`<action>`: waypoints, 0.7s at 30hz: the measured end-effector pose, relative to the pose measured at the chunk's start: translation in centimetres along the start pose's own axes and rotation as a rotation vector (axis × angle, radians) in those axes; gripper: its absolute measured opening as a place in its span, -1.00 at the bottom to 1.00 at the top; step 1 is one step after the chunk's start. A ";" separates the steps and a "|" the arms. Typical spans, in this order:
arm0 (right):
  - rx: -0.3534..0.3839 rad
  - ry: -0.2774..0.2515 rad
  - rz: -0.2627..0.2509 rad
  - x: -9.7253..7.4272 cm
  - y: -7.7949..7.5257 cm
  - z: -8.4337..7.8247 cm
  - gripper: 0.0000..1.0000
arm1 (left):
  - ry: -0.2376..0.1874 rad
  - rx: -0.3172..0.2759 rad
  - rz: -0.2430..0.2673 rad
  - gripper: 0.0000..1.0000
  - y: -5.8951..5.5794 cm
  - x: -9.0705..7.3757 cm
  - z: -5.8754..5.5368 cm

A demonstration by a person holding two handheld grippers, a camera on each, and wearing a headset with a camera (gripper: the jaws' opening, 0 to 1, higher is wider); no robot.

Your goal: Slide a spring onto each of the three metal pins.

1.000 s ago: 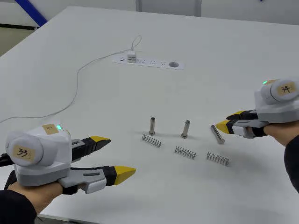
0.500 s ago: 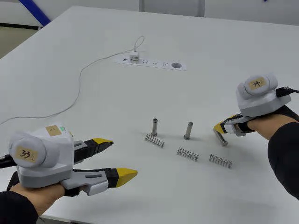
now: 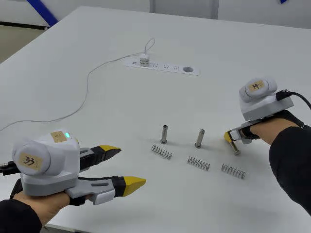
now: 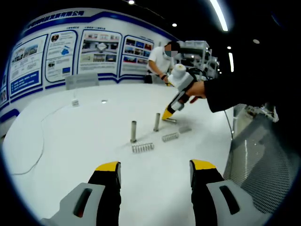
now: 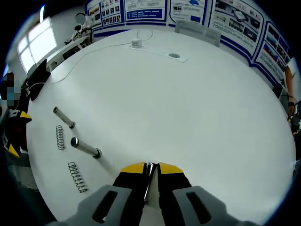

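Between tips of right tool (image 5: 146, 166), a pin (image 5: 148, 181); left tool (image 4: 155, 165) agape.

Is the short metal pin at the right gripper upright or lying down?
Lying down: the silver metal pin lies flat on the white table, the right gripper shut on one end.

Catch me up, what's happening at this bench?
A person works two handheld grippers at a white table. The right gripper is shut on the rightmost pin, which lies on the tabletop. The left gripper hovers open, empty. The other two pins stand upright; three springs lie loose in front, none on a pin yet.
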State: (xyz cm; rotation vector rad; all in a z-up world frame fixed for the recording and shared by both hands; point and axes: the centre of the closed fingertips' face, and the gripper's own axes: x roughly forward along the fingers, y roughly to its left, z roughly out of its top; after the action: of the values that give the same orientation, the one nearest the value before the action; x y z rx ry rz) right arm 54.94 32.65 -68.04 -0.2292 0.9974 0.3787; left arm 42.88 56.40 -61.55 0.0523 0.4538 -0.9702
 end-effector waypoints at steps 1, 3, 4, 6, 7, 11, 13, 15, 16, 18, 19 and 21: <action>0.001 0.000 0.000 0.0 0.0 0.0 -0.79 | 0.000 0.000 0.000 0.21 0.0 0.0 0.0; 0.010 0.008 -0.001 0.1 0.1 -0.1 -0.80 | 0.001 0.001 0.000 0.20 0.0 0.0 0.0; 0.009 0.013 -0.002 0.2 0.1 -0.1 -0.80 | 0.000 0.000 -0.001 0.20 0.0 0.0 0.0; 0.008 0.030 -0.004 0.3 0.2 -0.4 -0.80 | -0.001 0.000 -0.001 0.20 0.0 0.0 0.0; 0.006 0.041 -0.006 0.4 0.2 -0.6 -0.80 | -0.002 0.000 -0.002 0.20 0.0 0.0 0.0; -0.006 0.052 -0.007 0.4 0.2 -0.5 -0.81 | -0.005 -0.002 -0.004 0.20 0.0 0.1 0.1; -0.009 0.061 -0.008 0.5 0.2 -0.5 -0.81 | -0.004 -0.001 -0.005 0.20 -0.1 0.1 0.1; -0.013 0.069 -0.010 0.6 0.2 -0.5 -0.81 | -0.006 -0.001 -0.006 0.20 -0.1 0.1 0.1; -0.014 0.073 -0.011 0.6 0.2 -0.5 -0.81 | -0.006 -0.001 -0.005 0.20 -0.1 0.1 0.1; -0.033 0.081 -0.013 0.5 0.3 -0.5 -0.81 | -0.007 0.000 -0.006 0.20 -0.1 0.1 0.2; -0.046 0.087 -0.015 0.5 0.4 -0.6 -0.81 | -0.008 0.001 -0.006 0.19 0.0 0.1 0.2; -0.043 0.088 -0.017 0.4 0.3 -0.6 -0.82 | -0.009 0.002 -0.005 0.19 0.0 0.1 0.2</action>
State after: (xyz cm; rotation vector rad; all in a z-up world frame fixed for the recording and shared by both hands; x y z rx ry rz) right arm 54.59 32.83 -68.72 -0.2950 1.0739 0.3769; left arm 42.98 56.21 -61.37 0.0484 0.4445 -0.9753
